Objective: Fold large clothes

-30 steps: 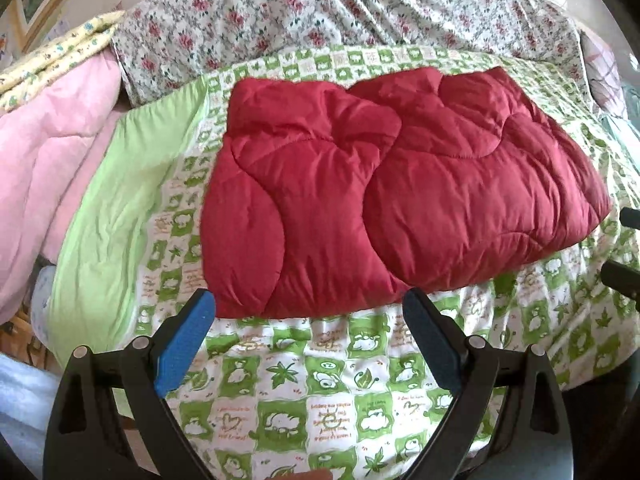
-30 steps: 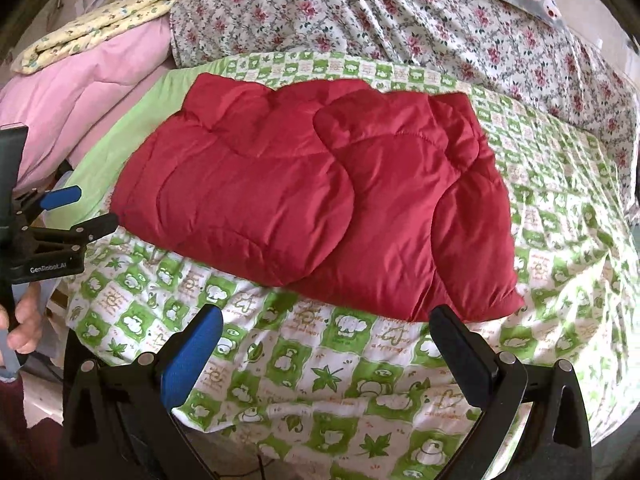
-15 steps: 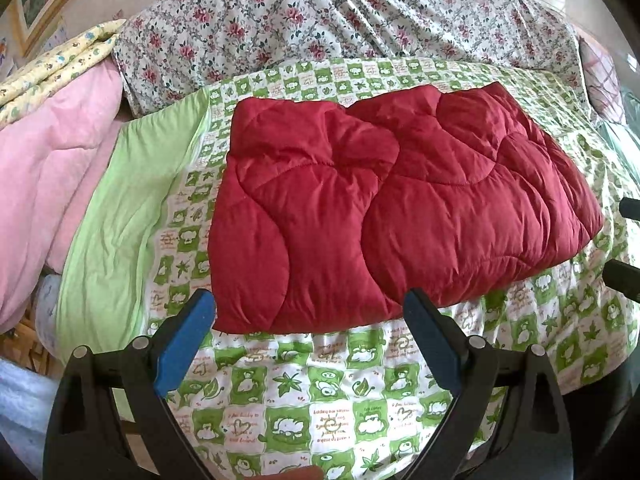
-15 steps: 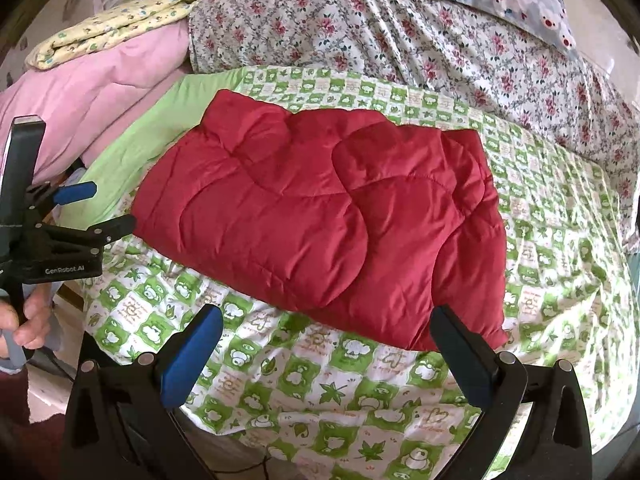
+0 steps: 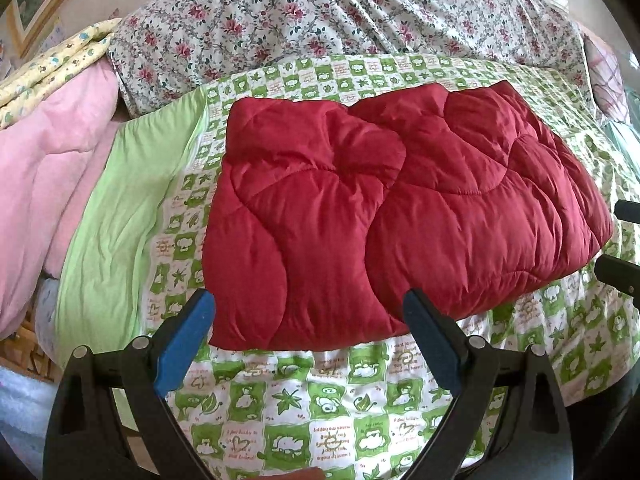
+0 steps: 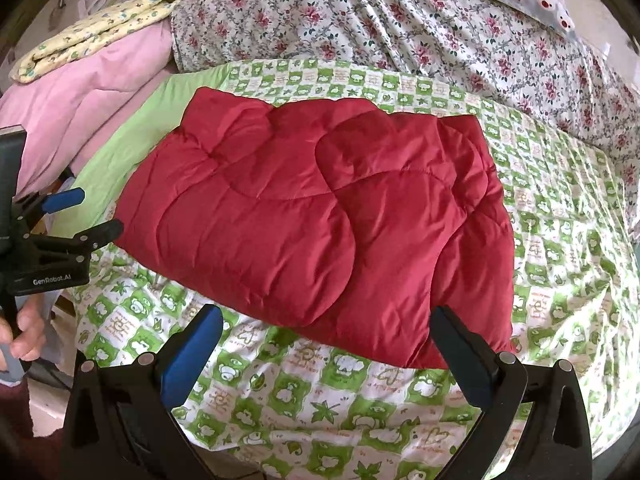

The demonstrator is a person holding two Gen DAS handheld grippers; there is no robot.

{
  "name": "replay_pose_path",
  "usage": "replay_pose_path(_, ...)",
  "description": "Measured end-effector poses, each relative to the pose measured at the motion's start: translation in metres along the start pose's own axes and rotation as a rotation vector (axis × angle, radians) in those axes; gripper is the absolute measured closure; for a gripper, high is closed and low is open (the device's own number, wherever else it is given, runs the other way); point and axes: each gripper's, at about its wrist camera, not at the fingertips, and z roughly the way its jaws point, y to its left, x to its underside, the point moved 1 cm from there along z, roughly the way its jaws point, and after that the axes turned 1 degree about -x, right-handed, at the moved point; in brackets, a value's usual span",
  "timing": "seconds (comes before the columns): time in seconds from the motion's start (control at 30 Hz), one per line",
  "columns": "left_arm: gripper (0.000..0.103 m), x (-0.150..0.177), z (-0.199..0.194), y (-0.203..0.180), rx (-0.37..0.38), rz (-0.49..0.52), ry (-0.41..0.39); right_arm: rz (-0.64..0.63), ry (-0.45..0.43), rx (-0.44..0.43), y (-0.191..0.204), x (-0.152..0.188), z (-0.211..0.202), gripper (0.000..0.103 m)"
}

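Observation:
A red quilted padded garment [image 5: 360, 208] lies folded into a flat rectangle on the green-and-white patterned bedsheet [image 5: 304, 400]; it also shows in the right wrist view [image 6: 320, 216]. My left gripper [image 5: 308, 320] is open and empty, held just off the garment's near edge. My right gripper [image 6: 326, 334] is open and empty, above the sheet at the garment's near right corner. The left gripper also shows at the left edge of the right wrist view [image 6: 76, 216], in a hand.
A pink quilt [image 5: 44, 200] with a yellow folded blanket [image 5: 52, 68] on it lies at the left. A floral sheet [image 5: 360, 12] covers the back of the bed. A plain green sheet strip [image 5: 120, 220] runs along the left side.
Both grippers have pulled back and up from the bed a little; the garment sits lower and farther in both views. The garment itself has not moved.

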Motion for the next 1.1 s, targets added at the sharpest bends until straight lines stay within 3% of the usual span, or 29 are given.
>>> replay_pose_path(1.1,0.007,-0.022,0.027,-0.008,0.011,0.014,0.035,-0.021,0.001,-0.016,0.000,-0.031,0.024,0.000)
